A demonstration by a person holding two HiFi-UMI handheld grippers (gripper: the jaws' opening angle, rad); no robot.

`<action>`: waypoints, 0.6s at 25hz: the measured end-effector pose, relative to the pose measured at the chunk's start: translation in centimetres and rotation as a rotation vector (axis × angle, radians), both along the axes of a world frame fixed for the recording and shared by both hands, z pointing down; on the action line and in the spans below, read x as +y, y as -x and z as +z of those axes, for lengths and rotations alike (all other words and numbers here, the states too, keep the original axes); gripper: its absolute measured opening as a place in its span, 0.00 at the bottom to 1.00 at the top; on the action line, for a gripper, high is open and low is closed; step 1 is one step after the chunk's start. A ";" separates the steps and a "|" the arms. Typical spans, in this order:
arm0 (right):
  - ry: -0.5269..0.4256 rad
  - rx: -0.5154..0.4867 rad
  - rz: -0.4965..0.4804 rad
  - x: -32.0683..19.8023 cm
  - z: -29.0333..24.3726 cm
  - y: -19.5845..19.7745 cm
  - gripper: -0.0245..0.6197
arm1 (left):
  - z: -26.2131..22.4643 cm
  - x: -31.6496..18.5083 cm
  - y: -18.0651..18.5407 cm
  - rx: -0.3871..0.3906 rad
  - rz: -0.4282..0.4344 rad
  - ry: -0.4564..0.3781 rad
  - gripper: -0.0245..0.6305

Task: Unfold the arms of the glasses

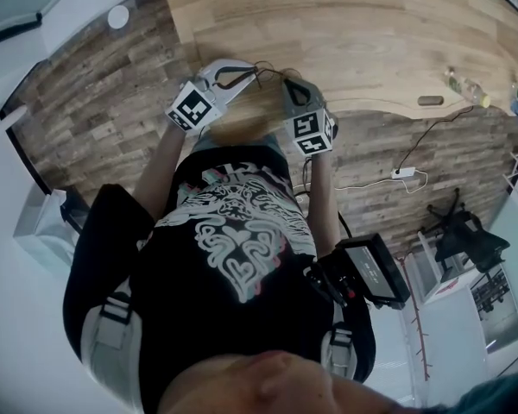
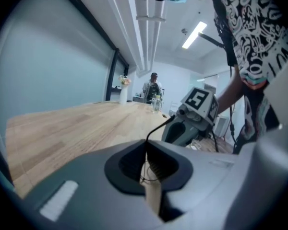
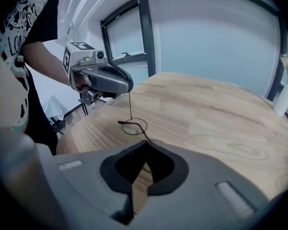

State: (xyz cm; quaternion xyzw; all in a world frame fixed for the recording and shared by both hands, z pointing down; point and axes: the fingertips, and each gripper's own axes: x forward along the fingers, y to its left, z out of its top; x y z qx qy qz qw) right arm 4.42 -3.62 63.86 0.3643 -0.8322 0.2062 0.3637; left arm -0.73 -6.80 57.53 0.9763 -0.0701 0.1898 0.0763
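Thin black wire-rimmed glasses (image 3: 134, 126) hang just above the wooden table (image 1: 354, 33), stretched between my two grippers. In the right gripper view one round lens shows, with one arm rising to the left gripper (image 3: 127, 87) and the other running into the right gripper (image 3: 146, 145). The left gripper (image 2: 146, 145) is shut on a thin black arm (image 2: 158, 126) that leads toward the right gripper (image 2: 176, 120). From the head view, the left gripper (image 1: 252, 70) and right gripper (image 1: 285, 81) meet tip to tip at the table's near edge, with the glasses (image 1: 268, 71) between them.
A plastic bottle (image 1: 464, 86) and a small dark object (image 1: 430, 101) lie at the table's right edge. A white vase with flowers (image 2: 123, 93) stands at the far end, and a person (image 2: 153, 86) sits beyond it. A power strip (image 1: 403, 172) and a chair (image 1: 462, 229) are on the floor.
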 end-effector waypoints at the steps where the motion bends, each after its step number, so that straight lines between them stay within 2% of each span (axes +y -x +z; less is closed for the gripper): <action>1: -0.007 -0.003 -0.012 -0.2 -0.4 0.2 0.04 | -0.1 0.0 0.0 0.000 0.005 -0.005 0.03; 5: -0.025 0.041 -0.137 -1.0 -1.3 2.0 0.05 | -0.4 0.2 0.2 0.001 0.014 -0.019 0.03; 6: -0.025 0.067 -0.172 -1.1 -1.3 2.2 0.11 | -0.5 0.2 0.1 0.002 0.016 -0.021 0.03; 7: -0.028 0.092 -0.198 -1.4 -1.3 2.2 0.12 | -0.5 0.3 -0.1 0.001 0.019 -0.023 0.03; 10: -0.047 0.178 -0.254 -2.2 -1.0 1.8 0.12 | -0.7 0.6 -0.8 -0.008 0.042 -0.036 0.03; 12: -0.033 0.243 -0.318 -2.1 -0.3 1.8 0.12 | -0.9 0.7 -1.0 -0.012 0.057 -0.047 0.03; 15: -0.004 0.288 -0.404 -1.3 0.6 2.2 0.12 | -0.6 0.9 -0.7 -0.022 0.058 -0.043 0.03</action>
